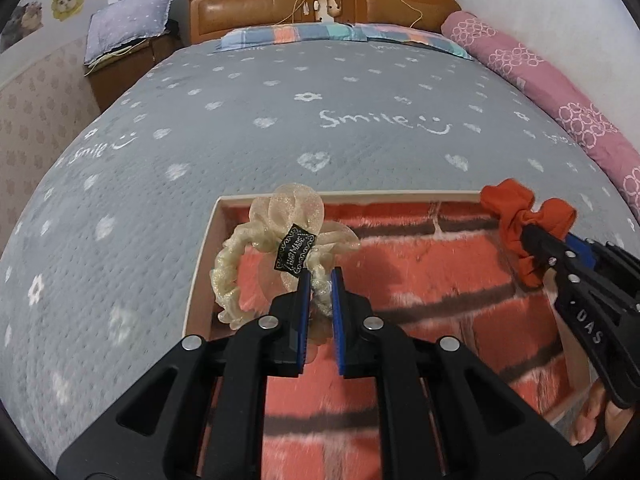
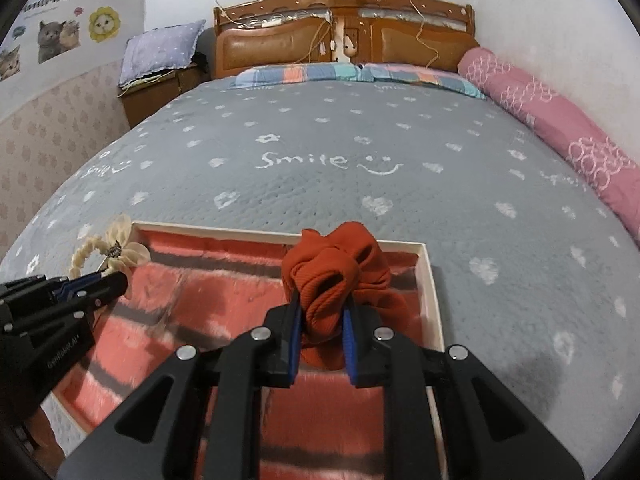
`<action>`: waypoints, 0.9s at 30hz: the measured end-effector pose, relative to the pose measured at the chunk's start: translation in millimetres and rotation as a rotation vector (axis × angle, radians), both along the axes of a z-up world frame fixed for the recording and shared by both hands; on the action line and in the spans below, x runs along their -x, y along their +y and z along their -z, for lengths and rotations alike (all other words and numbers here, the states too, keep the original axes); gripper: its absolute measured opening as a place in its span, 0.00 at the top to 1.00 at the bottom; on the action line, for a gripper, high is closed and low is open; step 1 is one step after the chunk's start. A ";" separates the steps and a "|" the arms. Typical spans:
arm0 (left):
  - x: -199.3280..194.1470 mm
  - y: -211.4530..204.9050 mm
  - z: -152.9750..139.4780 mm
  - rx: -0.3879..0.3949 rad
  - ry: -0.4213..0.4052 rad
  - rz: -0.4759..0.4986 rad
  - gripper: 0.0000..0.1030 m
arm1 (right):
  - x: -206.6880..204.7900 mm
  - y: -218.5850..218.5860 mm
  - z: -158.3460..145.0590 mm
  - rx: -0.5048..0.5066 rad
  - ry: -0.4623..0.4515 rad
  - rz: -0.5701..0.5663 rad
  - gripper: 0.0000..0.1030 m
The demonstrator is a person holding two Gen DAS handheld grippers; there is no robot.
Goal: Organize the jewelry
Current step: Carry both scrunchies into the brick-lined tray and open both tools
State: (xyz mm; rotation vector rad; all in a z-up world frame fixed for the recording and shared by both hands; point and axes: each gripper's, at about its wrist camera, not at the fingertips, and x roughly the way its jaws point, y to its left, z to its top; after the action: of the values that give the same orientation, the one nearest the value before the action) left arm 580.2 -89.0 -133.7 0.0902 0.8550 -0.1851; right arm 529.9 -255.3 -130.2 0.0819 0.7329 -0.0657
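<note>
At lower centre, the left gripper [image 1: 320, 280] is clamped on a cream scrunchie [image 1: 256, 264]. The right gripper [image 2: 320, 312] pinches an orange scrunchie [image 2: 336, 276]. Both hang over the pink-lined box [image 2: 434, 280] on the bed [image 2: 320, 140], apparently ready for sorting inside.

Bedroom. Bed [image 2: 320, 184] fills the view, under a grey quilted cover printed with white hearts, flowers and "Smile". Carved wooden headboard [image 2: 344, 36] at the bed's far end, thin cords dangling over it. Plaid pillows [image 2: 352, 74] just below the headboard. Pink bolster [image 2: 560, 124] along the bed's right edge against a white wall. Wooden nightstand [image 2: 160, 92] left of the headboard, lavender cushion [image 2: 160, 54] on top. Cat stickers [image 2: 56, 40] on the left wall.
</note>
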 end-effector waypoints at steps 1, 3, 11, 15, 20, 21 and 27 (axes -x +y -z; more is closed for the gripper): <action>-5.6 -3.0 0.2 -0.003 -0.003 0.004 0.92 | -4.1 -0.4 1.6 -0.003 0.004 0.001 0.83; -13.4 -6.7 0.3 -0.015 -0.006 0.009 0.92 | -13.0 -1.3 5.2 0.001 0.018 0.003 0.83; -46.3 -12.2 20.0 -0.030 0.057 -0.004 0.92 | -39.5 -6.8 17.7 0.044 0.084 0.013 0.83; -59.1 -17.3 32.8 -0.064 0.105 0.001 0.91 | -48.7 -14.8 23.4 -0.022 0.126 0.021 0.83; -69.2 -15.2 48.8 -0.029 0.186 0.000 0.91 | -56.7 -15.5 32.3 -0.042 0.185 0.017 0.83; -69.6 -16.4 49.0 -0.042 0.182 0.004 0.90 | -57.9 -14.9 32.8 -0.043 0.190 0.016 0.83; -71.5 -21.8 49.6 -0.071 0.187 0.010 0.85 | -63.0 -13.9 42.5 -0.060 0.244 0.010 0.80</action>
State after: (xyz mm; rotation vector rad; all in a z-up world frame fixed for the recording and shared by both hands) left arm 651.7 -110.8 -183.4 0.1453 1.0481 -0.1746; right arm 592.9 -269.2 -172.7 0.1366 0.9787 -0.0641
